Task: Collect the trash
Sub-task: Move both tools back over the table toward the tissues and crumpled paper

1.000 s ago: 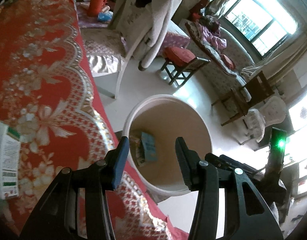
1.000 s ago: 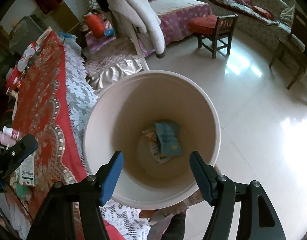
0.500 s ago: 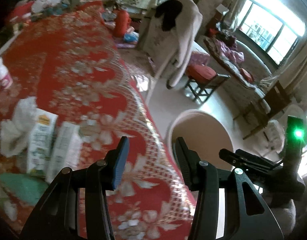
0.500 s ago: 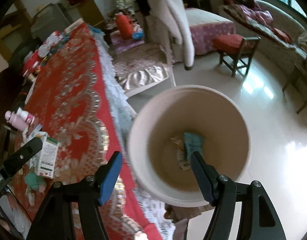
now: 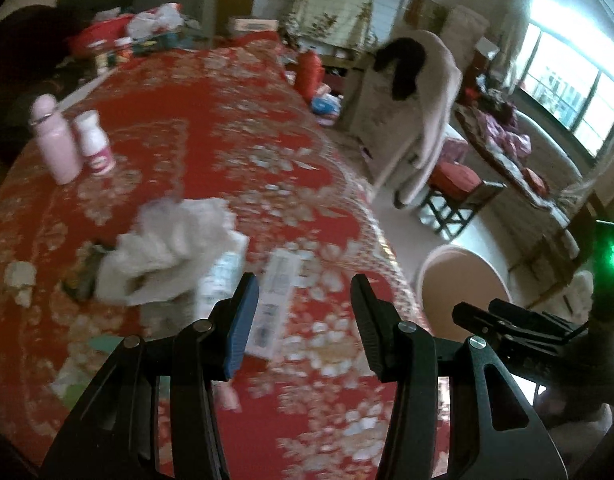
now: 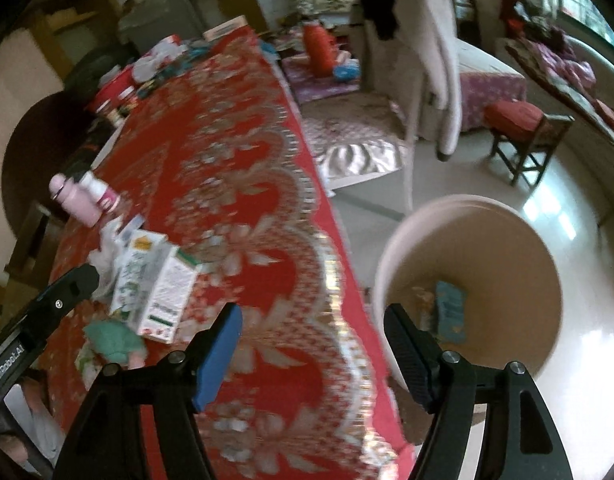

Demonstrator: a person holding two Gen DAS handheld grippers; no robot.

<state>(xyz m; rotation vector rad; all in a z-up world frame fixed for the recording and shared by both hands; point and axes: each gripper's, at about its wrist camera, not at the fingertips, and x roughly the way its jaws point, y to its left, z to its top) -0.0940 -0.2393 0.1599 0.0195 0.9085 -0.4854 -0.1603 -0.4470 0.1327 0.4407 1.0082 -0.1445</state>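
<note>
1. Plainly, both tools are empty: the left gripper has its fingers spread above the red tablecloth, and the right gripper is spread too, hanging over the table edge beside the trash bucket.
2. What remains to collect lies in a heap on the cloth — a crumpled white tissue wad, two cartons lying side by side, and a green wrapper just beside them.
3. The bucket stands on the floor against the table edge, with a blue packet already inside.
4. The cartons look like empty, light card, stiff along the edges — pinch across the narrow sides, near an end.
5. The tissue is soft and will squash; grab its bulk, not a loose flap.
6. The pink bottles look like keepers, though that's a guess.
</note>
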